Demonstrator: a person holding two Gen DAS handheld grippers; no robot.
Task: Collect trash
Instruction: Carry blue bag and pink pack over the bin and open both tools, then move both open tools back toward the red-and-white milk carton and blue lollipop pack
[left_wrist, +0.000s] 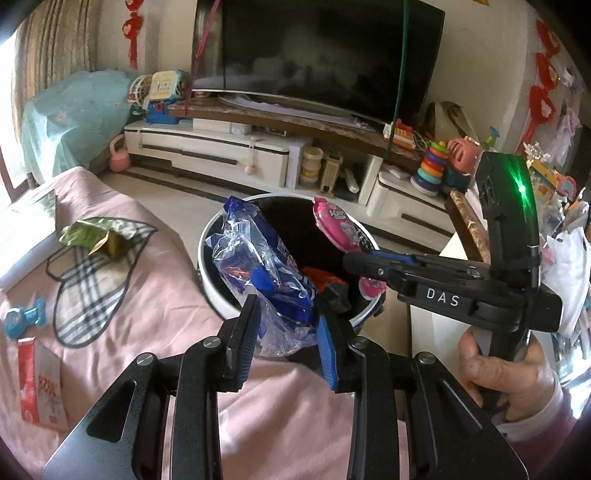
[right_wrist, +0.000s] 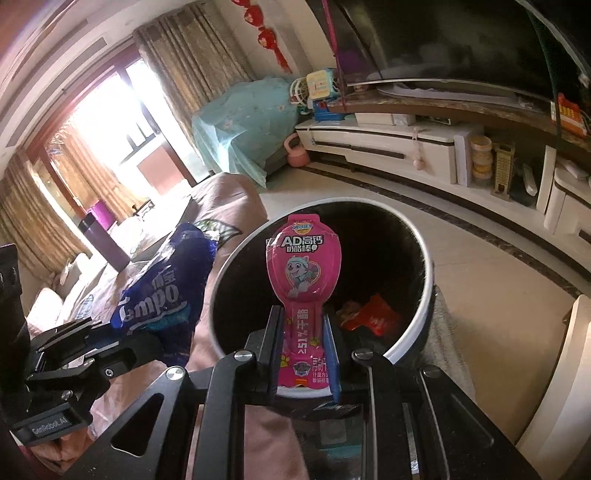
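Both grippers grip trash at frame centre over the bin (right_wrist: 413, 236): my left gripper (left_wrist: 286, 314) pinches one crinkly blue tissue wrapper (left_wrist: 258, 258), my right gripper (right_wrist: 303, 343) clamps one pink cheese-stick packet (right_wrist: 303, 266) by its narrow stem. Both look light, limp, slippery; firm pinching suits. Left of frame, one green wrapper (left_wrist: 92, 236) and one red packet (left_wrist: 40, 387) wait.

Glossy crinkled blue plastic wrapper (left_wrist: 266, 258), shiny pink foil packet (right_wrist: 304, 273), matt pink cloth cover (left_wrist: 166, 314).
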